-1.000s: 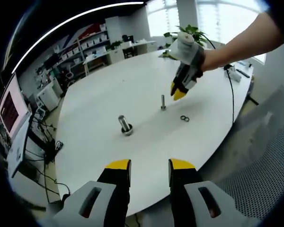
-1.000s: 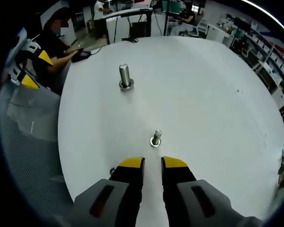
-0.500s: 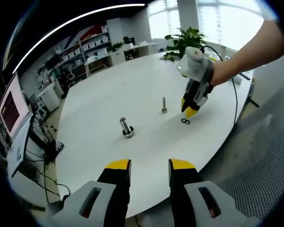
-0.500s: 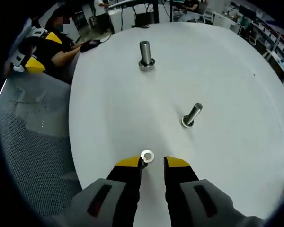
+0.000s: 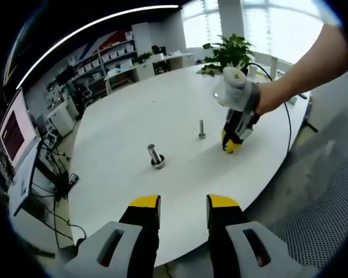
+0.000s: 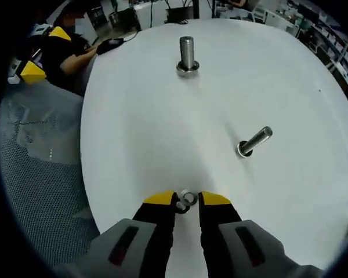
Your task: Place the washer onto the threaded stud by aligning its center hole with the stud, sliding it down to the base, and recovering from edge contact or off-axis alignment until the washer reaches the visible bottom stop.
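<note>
White table (image 6: 139, 127) surface lay under both of your tongs. In the right gripper view, your right tongs (image 6: 187, 200) were lowered at the near edge of the table with their yellow tips parted, and the washers (image 6: 187, 198) lay flat on the table right between those tips; two rings seemed to overlap there, though whether the tips were already touching them I could not tell. Ahead of those tongs and to the right stood the slim threaded stud (image 6: 254, 141), bare of any washer. Farther ahead, well apart from it, stood the thicker stud (image 6: 187, 55) on its round base.

In the left gripper view, your left tongs (image 5: 181, 202) hung off the table's near edge, open and holding nothing. Beyond them your right tongs (image 5: 230, 143) pointed down at the table, just beside the threaded stud (image 5: 202, 128), with the thicker stud (image 5: 155, 156) nearer your left tongs.
</note>
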The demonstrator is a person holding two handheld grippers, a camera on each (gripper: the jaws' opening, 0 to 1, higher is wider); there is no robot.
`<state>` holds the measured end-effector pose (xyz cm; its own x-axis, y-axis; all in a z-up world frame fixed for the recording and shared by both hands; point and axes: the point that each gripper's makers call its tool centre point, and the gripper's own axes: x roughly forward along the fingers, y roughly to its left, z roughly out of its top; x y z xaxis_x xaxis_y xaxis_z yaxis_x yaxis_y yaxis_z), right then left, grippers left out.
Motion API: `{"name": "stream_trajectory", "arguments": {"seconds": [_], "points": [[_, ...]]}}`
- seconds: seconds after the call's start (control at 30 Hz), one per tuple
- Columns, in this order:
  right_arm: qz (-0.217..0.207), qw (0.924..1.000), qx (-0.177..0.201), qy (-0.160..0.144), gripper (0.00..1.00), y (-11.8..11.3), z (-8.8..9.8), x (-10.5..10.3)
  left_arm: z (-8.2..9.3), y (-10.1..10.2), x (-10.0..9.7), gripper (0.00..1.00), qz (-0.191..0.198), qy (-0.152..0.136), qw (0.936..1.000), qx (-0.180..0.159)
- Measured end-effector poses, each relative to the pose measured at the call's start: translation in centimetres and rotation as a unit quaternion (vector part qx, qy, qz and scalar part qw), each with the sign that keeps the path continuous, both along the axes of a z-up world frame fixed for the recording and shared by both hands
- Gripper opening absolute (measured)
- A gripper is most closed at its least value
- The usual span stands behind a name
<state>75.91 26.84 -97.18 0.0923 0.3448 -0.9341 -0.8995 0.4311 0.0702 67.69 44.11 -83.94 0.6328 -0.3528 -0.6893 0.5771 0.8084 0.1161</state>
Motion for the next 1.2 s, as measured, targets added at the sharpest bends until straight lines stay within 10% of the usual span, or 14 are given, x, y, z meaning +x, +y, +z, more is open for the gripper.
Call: {"name": "stream_trajectory", "arguments": {"seconds": [0.27,0.53,0.77,1.2], "points": [[0.002,0.9997,0.013,-0.019,0.04,-0.6,-0.2,0.6,-0.1,-0.1,0.0,0.30,-0.001,0.002,1.0000,-0.002],[-0.016,0.9996,0.023,0.011,0.06,-0.3,0.0,0.6,-0.3,-0.1,-0.1,0.30,-0.003,0.006,1.0000,-0.001],[0.001,0.9997,0.013,-0.022,0.12,-0.8,0.7,1.5,-0.4,-0.2,-0.2,0.30,-0.005,0.009,1.0000,0.001],[-0.053,0.9986,0.005,-0.004,0.18,-5.5,1.3,2.3,-0.4,-0.1,-0.2,0.30,-0.005,0.010,0.9999,0.004]]}}
